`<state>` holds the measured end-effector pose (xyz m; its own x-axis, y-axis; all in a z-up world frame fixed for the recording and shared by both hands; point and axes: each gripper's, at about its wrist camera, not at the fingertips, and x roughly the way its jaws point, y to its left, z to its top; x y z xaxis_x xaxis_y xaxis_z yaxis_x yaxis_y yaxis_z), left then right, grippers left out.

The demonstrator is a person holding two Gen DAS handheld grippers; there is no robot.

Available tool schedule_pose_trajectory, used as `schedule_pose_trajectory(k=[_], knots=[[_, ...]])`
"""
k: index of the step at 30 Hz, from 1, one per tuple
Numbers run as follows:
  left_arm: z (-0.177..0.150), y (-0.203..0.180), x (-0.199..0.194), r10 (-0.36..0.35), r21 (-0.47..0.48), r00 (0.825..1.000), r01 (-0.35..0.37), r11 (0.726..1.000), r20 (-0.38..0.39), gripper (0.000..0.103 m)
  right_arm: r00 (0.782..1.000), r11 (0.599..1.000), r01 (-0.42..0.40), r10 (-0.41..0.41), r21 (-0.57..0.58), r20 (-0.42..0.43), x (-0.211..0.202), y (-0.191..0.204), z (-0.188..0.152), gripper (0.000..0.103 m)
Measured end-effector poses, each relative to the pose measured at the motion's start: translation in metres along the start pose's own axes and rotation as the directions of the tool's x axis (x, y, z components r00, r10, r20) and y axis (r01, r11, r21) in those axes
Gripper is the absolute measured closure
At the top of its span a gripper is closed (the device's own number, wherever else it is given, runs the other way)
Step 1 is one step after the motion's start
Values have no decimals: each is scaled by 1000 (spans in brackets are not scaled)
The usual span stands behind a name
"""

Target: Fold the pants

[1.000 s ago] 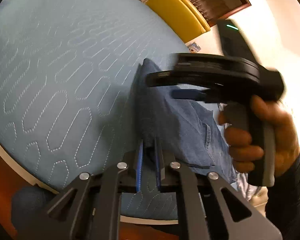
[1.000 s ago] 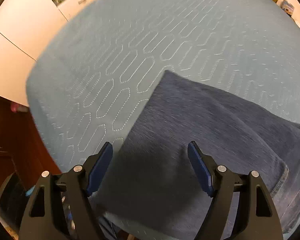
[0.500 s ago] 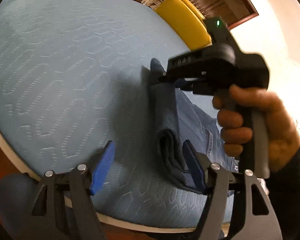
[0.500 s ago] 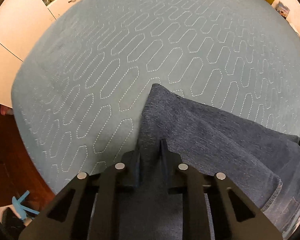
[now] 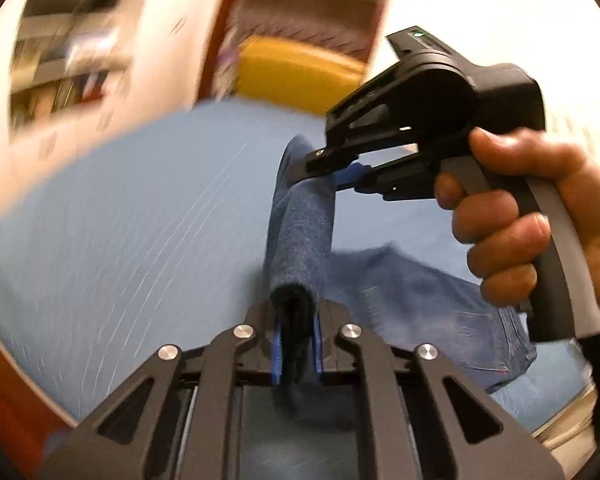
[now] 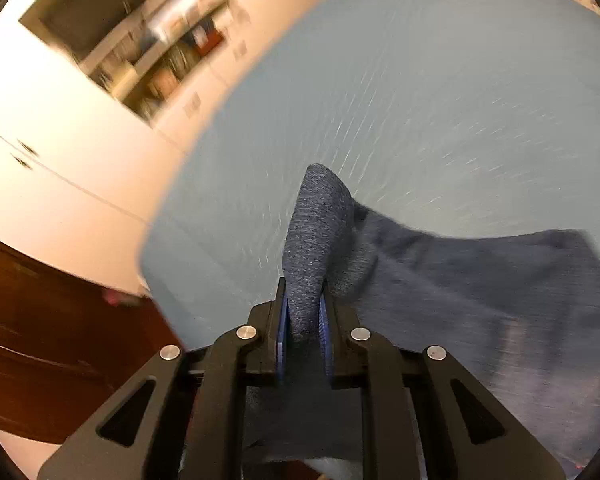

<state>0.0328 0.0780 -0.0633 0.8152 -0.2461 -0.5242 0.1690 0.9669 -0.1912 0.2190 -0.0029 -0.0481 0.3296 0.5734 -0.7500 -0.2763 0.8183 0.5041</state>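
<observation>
Pants [image 5: 428, 300], blue denim, folded edge lifted off the light blue quilted bed cover [image 5: 140, 220], rest still lying on it. Left gripper [image 5: 296, 344] clamped on one end of the fold; right gripper [image 6: 304, 336] closing, pads pinching the other end. Person's hand [image 5: 540, 216] holds the right gripper's handle. Yellow cushion [image 5: 296, 72] behind the bed. Background blurred.

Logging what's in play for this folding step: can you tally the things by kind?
Pants: 1
Grippers: 2, left gripper and right gripper, each clamped on the denim
Bed cover: 1
Yellow chair: 1
Total: 5
</observation>
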Motion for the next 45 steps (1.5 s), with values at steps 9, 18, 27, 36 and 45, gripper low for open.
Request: schedule_pose_trajectory(k=[9,18,27,36,45], knots=[[-61,-287,40,-110,507,994,86,858,18,92,986,964,12,-56,266,159,-174,-249,-77,88],[-185,-357,125,19,765,999,-37,642,32,55,995,914,-42,4,404,95,-132,-394,-136,79],[-221,-377,114,27,854,993,-115,507,118,89,995,938,-47,15,343,95,-124,-389,-119,57],[-227,-409,103,18,878,982,-175,445,186,92,994,971,-29,3,238,111,-144,-373,-95,93],[-243,-440,110,-29,923,988,-134,360,155,92,989,959,13,-54,282,138,-178,-409,-115,94]])
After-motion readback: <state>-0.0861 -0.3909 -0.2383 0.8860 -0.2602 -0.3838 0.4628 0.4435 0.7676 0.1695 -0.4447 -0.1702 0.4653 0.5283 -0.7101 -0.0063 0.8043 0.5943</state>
